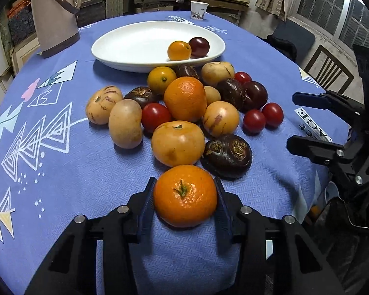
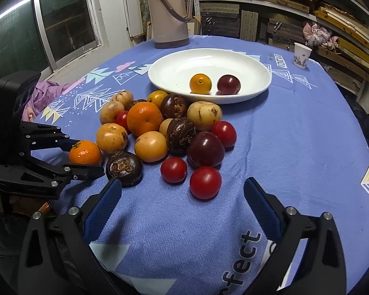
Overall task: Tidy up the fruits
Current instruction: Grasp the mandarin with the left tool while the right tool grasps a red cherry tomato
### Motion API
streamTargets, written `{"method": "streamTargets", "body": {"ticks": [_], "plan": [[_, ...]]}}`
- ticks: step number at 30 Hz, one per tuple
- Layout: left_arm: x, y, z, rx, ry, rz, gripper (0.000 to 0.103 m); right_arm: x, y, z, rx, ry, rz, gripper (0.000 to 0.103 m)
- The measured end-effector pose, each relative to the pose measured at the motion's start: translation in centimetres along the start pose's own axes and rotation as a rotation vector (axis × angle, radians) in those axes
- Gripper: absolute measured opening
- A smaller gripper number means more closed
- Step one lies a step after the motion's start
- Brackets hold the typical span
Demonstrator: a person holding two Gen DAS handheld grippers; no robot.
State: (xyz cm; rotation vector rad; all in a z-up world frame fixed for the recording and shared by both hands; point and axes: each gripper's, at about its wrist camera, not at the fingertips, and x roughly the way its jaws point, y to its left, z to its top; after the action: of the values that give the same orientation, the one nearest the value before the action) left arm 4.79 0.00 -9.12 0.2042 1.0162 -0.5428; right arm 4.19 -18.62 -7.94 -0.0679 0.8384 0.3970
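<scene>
A blue patterned cloth is covering the bench. Shelving stacked with wooden boards is lining the rear wall. A barred window is reflecting a ceiling light. A wooden chair is standing beside the bench.

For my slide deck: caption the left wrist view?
Left gripper closed on a mandarin at the fruit pile's near edge; white plate beyond holds two fruits.
</scene>
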Motion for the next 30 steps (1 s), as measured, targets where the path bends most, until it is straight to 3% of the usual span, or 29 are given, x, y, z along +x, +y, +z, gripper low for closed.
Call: {"method": "streamTargets", "body": {"ticks": [3, 5, 6, 12, 15, 24, 28, 30], "plan": [[-0.1, 0.1, 0.0, -0.001, 0.0, -0.01, 0.046, 0.7, -0.4, 0.3, -0.006, 0.022, 0.0, 0.097], [-0.3, 0.1, -0.2, -0.002, -0.002, -0.019, 0.046, 1.0, -0.7, 0.3, -0.012, 0.042, -0.004, 0.08], [-0.3, 0.2, -0.2, -0.004, -0.003, -0.026, 0.047, 1.2, -0.9, 0.3, -0.009, 0.054, -0.004, 0.078], [-0.3, 0.4, -0.2, -0.004, -0.008, -0.034, 0.047, 1.7, -1.9, 0.2, 0.021, 0.064, -0.029, 0.075], [-0.3, 0.4, -0.2, -0.006, -0.011, -0.036, 0.047, 2.2, -1.9, 0.2, 0.004, 0.091, -0.041, 0.064], [-0.3, 0.3, -0.3, -0.001, -0.012, -0.03, 0.047, 2.6, -2.0, 0.2, -0.013, 0.104, -0.059, 0.053], [-0.2, 0.2, -0.3, 0.006, -0.015, -0.023, 0.047, 3.2, -1.9, 0.3, -0.025, 0.108, -0.057, 0.03], [-0.3, 0.1, -0.3, 0.004, -0.018, -0.022, 0.046, 3.0, -2.0, 0.3, -0.016, 0.105, -0.047, 0.029]]}}
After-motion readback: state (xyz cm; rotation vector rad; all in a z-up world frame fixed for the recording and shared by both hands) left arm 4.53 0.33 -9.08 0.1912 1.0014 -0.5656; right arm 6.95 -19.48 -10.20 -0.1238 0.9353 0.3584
